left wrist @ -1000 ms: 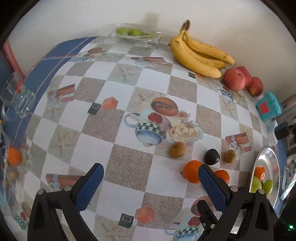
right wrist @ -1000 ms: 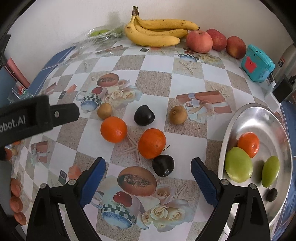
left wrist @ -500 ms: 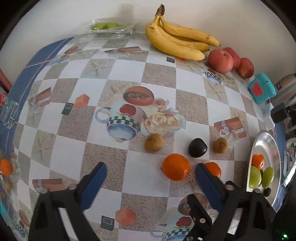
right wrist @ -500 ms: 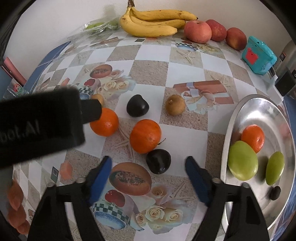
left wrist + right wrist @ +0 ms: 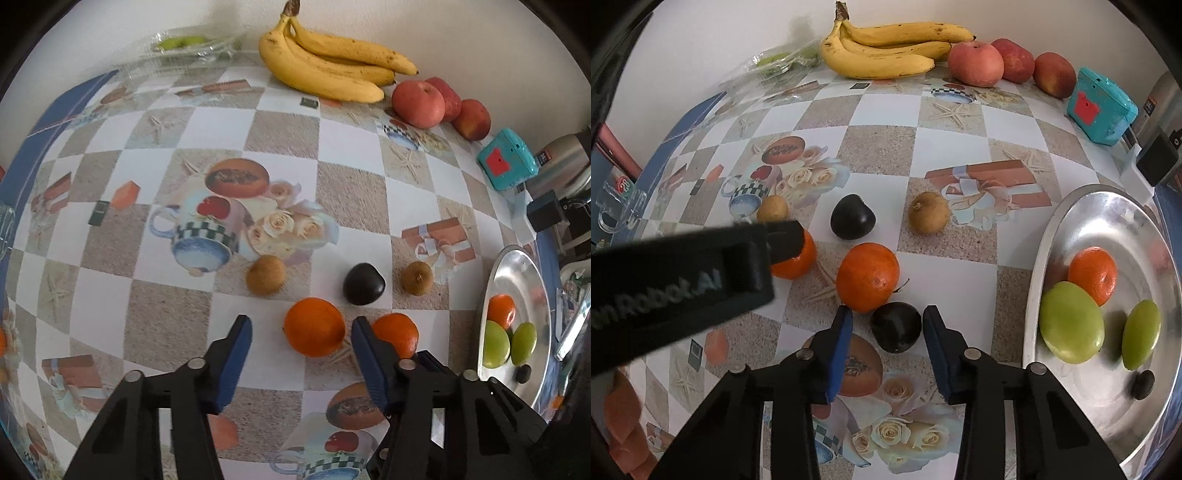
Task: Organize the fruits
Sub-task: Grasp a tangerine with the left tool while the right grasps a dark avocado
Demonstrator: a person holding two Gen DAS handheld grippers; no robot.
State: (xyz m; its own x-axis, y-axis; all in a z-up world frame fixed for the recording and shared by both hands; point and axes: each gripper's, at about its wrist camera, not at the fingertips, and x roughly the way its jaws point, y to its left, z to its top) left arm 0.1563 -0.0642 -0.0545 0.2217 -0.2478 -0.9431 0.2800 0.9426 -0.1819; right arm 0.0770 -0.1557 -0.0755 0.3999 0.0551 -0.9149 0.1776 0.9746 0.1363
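- Your left gripper point(image 5: 301, 334): fingers spread apart, gripping nothing. An orange point(image 5: 314, 326) sits on the table between the blue pads, nearer the right pad; whether it touches that pad cannot be told.
- Your right gripper point(image 5: 886, 330): fingers parted, flanking a dark plum point(image 5: 896, 326) that rests on the table; a narrow gap shows on each side, so nothing is clasped.
- Second orange point(image 5: 868, 282): just beyond the dark plum and to its left, touching or nearly touching it. In the left wrist view it lies partly behind the right finger.
- Second dark plum point(image 5: 364, 283): farther out, between two brown kiwis point(image 5: 266, 275) point(image 5: 416, 277), all apart from one another.
- Silver tray point(image 5: 1108, 206): at the right edge of the table. It holds a small orange point(image 5: 1092, 275), two green fruits point(image 5: 1071, 326) point(image 5: 1140, 334) and one small dark fruit point(image 5: 1142, 384).
- Banana bunch point(image 5: 886, 51): at the far edge against the wall.
- Three red apples point(image 5: 975, 63) point(image 5: 1014, 59) point(image 5: 1054, 74): in a row just right of the bananas.
- Clear plastic pack point(image 5: 192, 46): far left by the wall, with green fruit inside.
- Teal box point(image 5: 1100, 105): far right, beyond the tray, with a red patch on its face.
- Table point(image 5: 280, 129): covered with a checked cloth printed with cups, roses and starfish.
- Left gripper's body, as the right wrist view shows it: a black bar across the left side, covering part of the first orange.
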